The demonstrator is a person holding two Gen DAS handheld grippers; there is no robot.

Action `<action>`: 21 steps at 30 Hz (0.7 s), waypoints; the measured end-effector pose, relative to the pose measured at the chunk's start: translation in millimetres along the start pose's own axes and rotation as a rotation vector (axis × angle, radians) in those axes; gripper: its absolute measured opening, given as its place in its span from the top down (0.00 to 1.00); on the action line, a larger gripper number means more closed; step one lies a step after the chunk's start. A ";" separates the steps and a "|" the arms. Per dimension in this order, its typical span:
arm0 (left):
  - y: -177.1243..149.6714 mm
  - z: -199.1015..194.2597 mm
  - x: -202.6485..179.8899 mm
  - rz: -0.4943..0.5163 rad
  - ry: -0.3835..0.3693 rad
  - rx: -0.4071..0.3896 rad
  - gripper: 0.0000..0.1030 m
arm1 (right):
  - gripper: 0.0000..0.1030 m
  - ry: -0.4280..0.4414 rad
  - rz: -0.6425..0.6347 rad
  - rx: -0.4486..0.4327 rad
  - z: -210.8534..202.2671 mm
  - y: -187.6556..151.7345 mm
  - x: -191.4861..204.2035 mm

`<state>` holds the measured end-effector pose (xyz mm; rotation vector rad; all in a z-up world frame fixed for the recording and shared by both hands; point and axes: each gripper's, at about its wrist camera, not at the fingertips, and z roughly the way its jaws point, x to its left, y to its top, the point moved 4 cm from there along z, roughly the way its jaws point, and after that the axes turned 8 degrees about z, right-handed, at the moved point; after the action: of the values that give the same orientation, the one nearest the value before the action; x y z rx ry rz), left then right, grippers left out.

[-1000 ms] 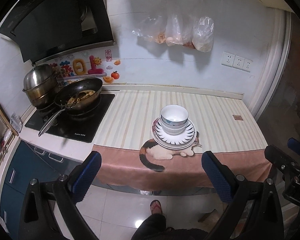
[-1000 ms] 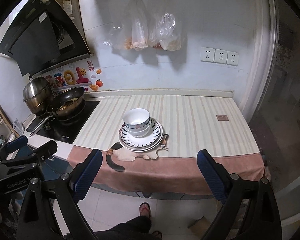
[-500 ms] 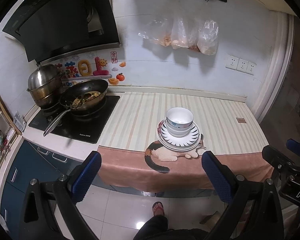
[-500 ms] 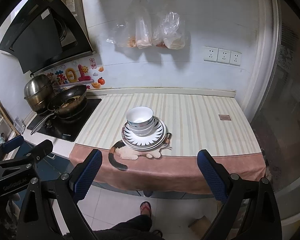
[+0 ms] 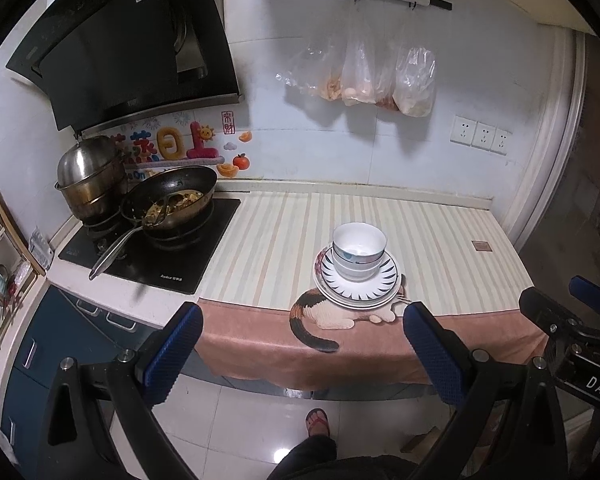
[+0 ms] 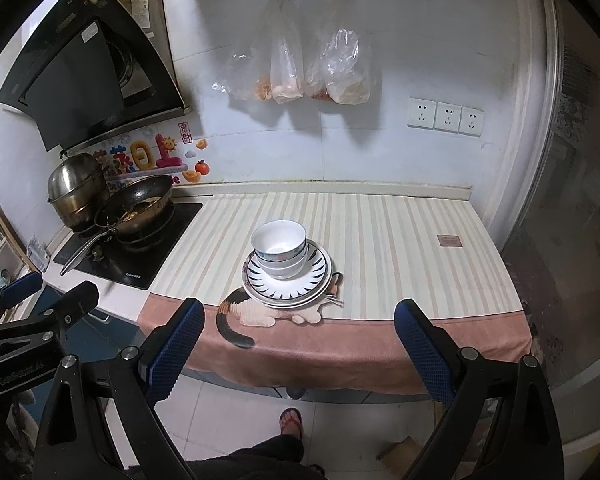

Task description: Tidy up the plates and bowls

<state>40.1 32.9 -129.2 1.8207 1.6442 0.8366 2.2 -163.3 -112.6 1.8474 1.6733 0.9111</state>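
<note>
White bowls sit nested on a stack of black-striped plates near the front of the striped counter mat. The bowls and plates also show in the right wrist view. My left gripper is open and empty, held back from the counter above the floor. My right gripper is open and empty too, also back from the counter edge. Each gripper shows at the edge of the other's view.
A stove at the left holds a frying pan with food and a steel pot. A range hood hangs above. Plastic bags hang on the wall. Blue cabinets stand below left.
Both grippers have drawn slightly back and tilted up, so the dish stack sits a little lower and further off in view. The dishes have not moved.
</note>
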 end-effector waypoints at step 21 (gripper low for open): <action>2.5 -5.7 -5.1 -0.002 -0.013 -0.020 0.00 | 0.05 -0.013 -0.003 -0.010 0.8 3.0 -8.2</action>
<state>37.1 27.6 -124.0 1.8073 1.6240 0.8356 4.5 -171.7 -112.3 1.8404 1.6606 0.9026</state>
